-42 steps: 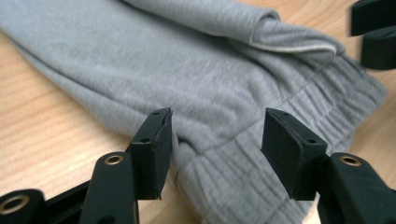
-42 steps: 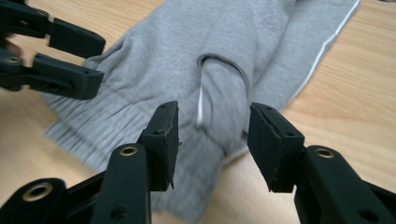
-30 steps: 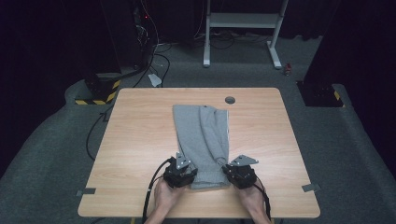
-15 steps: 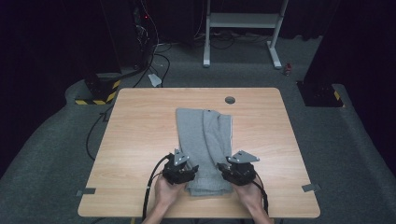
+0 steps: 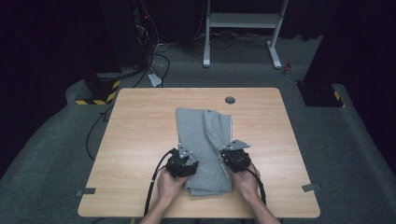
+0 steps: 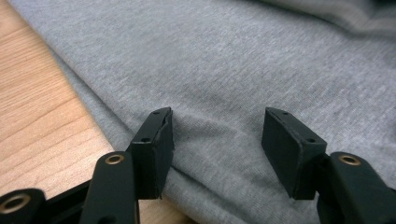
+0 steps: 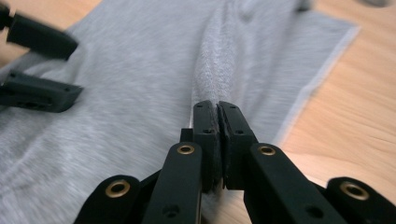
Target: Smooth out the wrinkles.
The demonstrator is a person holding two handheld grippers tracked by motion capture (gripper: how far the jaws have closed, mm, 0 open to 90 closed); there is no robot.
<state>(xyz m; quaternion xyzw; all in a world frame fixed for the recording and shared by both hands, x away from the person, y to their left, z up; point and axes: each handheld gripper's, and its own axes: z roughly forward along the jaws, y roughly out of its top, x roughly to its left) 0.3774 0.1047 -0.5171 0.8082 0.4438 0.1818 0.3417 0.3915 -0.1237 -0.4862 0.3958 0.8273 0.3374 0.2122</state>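
Note:
A grey folded garment [image 5: 205,135] lies lengthwise on the wooden table [image 5: 140,121]. My left gripper [image 5: 186,158] sits over its near left part. In the left gripper view its jaws [image 6: 217,135] stand open, having just widened, with their tips on the flat cloth [image 6: 233,65] near its left edge. My right gripper [image 5: 232,155] is at the garment's near right edge. Its jaws [image 7: 218,112] have just closed and are shut on a raised ridge of the grey fabric [image 7: 219,60]. The left gripper [image 7: 51,67] shows open at the left of that view.
A round cable hole [image 5: 229,100] lies in the table beyond the garment. Grey tape marks [image 5: 85,192] sit at the near corners. Behind the table are a white-legged stand [image 5: 243,28], floor cables and a yellow-black striped box [image 5: 95,91].
The garment has slid a little toward the near edge. Both grippers moved farther up along it, the right one inward onto the right edge. The right jaws closed on a fold.

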